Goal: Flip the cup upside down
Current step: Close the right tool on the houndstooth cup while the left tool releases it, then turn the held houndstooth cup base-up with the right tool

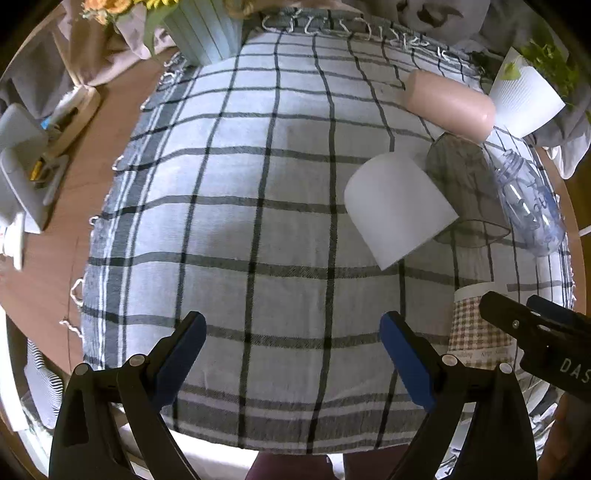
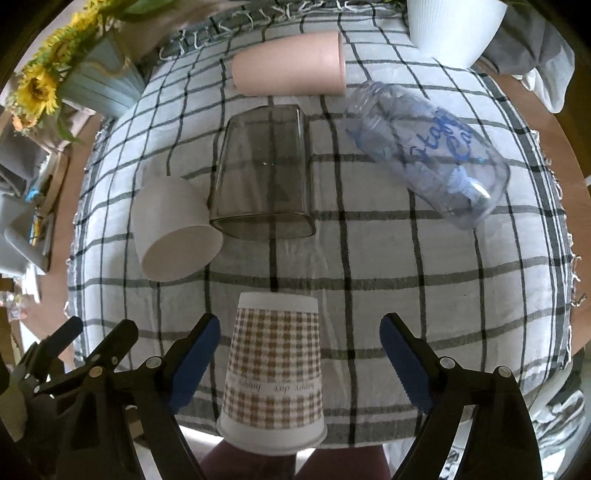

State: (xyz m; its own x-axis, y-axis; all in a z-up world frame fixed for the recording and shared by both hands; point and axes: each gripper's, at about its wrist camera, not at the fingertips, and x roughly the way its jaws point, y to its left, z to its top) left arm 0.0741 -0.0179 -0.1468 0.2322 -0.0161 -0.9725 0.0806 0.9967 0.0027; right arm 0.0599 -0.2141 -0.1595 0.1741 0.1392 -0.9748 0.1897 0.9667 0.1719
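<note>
A brown-checked paper cup (image 2: 274, 373) stands upside down near the front edge of the checked cloth (image 2: 369, 258), rim down. My right gripper (image 2: 300, 332) is open, its blue-padded fingers on either side of the cup and apart from it. The cup also shows in the left wrist view (image 1: 476, 325), partly behind the right gripper. My left gripper (image 1: 293, 328) is open and empty over the cloth's front part. Further back a white cup (image 2: 173, 229), a smoky glass (image 2: 264, 173), a pink cup (image 2: 291, 64) and a clear plastic bottle (image 2: 428, 147) are seen.
A pale blue vase with sunflowers (image 2: 92, 77) stands at the back left and a white ribbed pot (image 2: 454, 26) at the back right. Clutter lies on the wooden table (image 1: 110, 122) to the left of the cloth.
</note>
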